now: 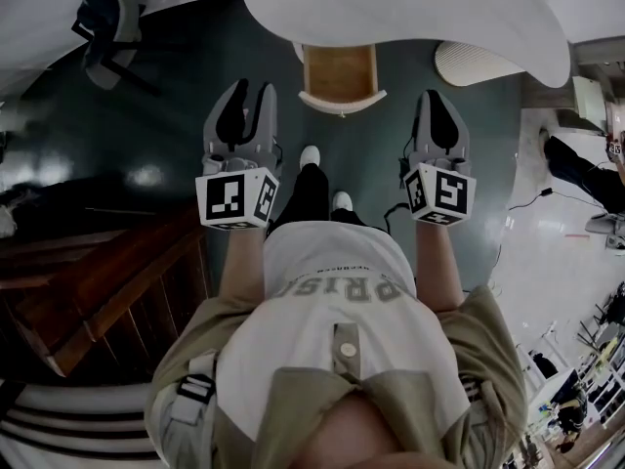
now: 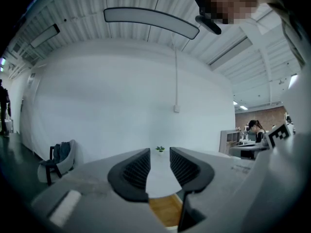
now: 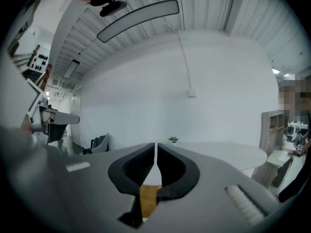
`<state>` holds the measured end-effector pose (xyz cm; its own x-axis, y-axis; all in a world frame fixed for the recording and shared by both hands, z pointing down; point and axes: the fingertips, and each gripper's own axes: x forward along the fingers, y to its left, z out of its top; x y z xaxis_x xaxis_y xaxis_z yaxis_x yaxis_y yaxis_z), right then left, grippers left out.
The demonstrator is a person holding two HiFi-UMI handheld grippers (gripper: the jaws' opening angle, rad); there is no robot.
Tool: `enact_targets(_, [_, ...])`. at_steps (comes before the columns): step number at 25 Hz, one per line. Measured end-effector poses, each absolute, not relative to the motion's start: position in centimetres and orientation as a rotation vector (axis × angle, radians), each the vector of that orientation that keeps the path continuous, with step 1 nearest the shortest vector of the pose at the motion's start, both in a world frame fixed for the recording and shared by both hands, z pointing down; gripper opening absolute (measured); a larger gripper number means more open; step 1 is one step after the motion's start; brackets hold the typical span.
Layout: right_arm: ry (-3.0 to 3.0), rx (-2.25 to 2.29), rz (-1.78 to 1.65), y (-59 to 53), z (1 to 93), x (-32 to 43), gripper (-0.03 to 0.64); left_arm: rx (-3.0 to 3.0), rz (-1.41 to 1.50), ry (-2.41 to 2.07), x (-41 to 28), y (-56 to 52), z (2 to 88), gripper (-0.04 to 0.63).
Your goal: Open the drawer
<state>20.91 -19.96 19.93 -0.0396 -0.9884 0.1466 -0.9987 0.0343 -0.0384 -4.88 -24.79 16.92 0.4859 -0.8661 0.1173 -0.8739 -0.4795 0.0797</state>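
While a person stands facing a white worktop (image 1: 420, 8), the head view shows the drawer (image 1: 339, 74) pulled out from under its edge, its wooden bottom bare. The drawer lies ahead of and between the left gripper (image 1: 252, 91) and the right gripper (image 1: 435, 96), both clear of it above the dark floor (image 1: 156, 135).

Left gripper view: the left gripper (image 2: 159, 159) is released, its jaws parted with nothing between them. The drawer (image 2: 165, 210) lies below, and a small plant (image 2: 160, 149) sits on the worktop beyond.

Right gripper view: the right gripper (image 3: 156, 147) is clenched to a thin slit and holds nothing. The drawer (image 3: 148, 198) shows beneath it.
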Motion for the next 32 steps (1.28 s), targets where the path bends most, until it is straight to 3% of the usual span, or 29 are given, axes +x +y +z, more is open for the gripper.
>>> enact_targets(6, [-2.188,2.13,0.117,-19.7,17.7,21.3,0.006,2.6,0.03,-1.582,-5.1,-24.3,16.0,0.008])
enact_targets(32, [-2.185,2.115,0.071,-19.6,15.9,21.5,0.002,2.553,-0.032,-1.637,-7.5,-24.1,14.9,0.008])
